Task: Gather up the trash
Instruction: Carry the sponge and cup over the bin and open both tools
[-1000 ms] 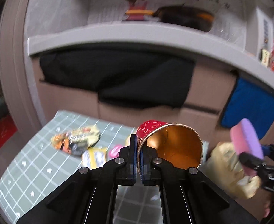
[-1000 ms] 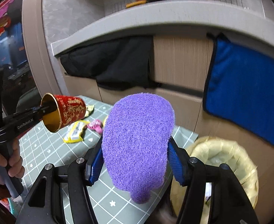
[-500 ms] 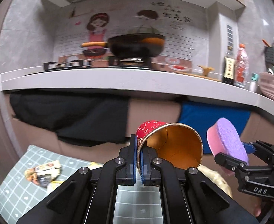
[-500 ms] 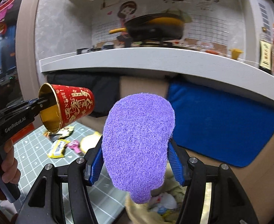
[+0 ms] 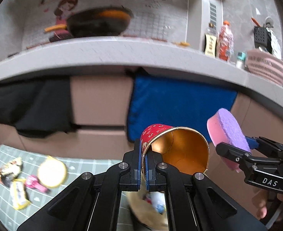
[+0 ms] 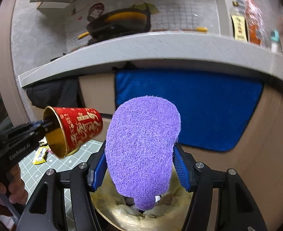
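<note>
Both grippers swung over bin [image 6: 110, 209] | left gripper [image 5: 143, 170] pinches cup [image 5: 180, 152] (sideways) | right gripper [image 6: 139, 169] clamps sponge [image 6: 141, 150]

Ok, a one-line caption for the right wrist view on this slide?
Right gripper holds a purple sponge above the yellow-lined bin; left gripper grips a red paper cup alongside.

Left wrist camera sat close behind its fingers, facing the counter [image 5: 122, 57] and blue towel [image 5: 176, 107]. Right wrist camera faced the same counter [image 6: 160, 48] front from the right, just above the bin [image 6: 180, 211]. Both views shared the towel, pan [image 5: 99, 23] and red cup [image 6: 77, 129].
</note>
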A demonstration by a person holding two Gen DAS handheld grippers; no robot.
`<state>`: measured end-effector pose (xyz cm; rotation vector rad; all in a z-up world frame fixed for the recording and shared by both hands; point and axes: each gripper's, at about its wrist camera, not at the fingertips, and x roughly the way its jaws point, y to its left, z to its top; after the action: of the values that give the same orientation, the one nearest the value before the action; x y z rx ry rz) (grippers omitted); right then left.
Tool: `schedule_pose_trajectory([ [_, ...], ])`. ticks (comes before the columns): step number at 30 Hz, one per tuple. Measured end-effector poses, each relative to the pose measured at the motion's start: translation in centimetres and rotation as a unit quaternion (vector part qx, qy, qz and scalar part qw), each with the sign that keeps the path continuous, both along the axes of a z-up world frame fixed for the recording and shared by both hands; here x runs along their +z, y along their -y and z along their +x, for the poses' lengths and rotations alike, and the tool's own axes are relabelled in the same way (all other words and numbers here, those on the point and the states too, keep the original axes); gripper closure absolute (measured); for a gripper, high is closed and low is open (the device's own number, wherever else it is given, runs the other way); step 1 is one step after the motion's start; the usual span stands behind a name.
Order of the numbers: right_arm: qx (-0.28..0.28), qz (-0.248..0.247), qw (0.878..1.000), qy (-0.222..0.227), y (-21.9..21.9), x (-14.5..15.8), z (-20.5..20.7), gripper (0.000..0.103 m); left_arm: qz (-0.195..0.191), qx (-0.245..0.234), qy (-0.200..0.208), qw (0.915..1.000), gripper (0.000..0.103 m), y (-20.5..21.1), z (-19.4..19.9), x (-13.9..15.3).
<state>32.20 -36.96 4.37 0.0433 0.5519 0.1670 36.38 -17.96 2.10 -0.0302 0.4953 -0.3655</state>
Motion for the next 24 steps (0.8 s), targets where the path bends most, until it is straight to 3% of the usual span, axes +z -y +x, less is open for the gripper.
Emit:
schedule_pose_trajectory([
  [13, -0.026, 0.034, 0.997, -0.062, 3.3, -6.0, 2.5, 0.044, 0.017, -0.022, -0.078, 0.9965, 0.1, 3.0, 2.6, -6.2],
  [24, -0.028, 0.039, 0.995, -0.092, 3.4, -8.5, 4.3, 0.044, 0.017, -0.032, -0.105, 0.9939, 0.1, 3.4, 3.9, -8.3],
])
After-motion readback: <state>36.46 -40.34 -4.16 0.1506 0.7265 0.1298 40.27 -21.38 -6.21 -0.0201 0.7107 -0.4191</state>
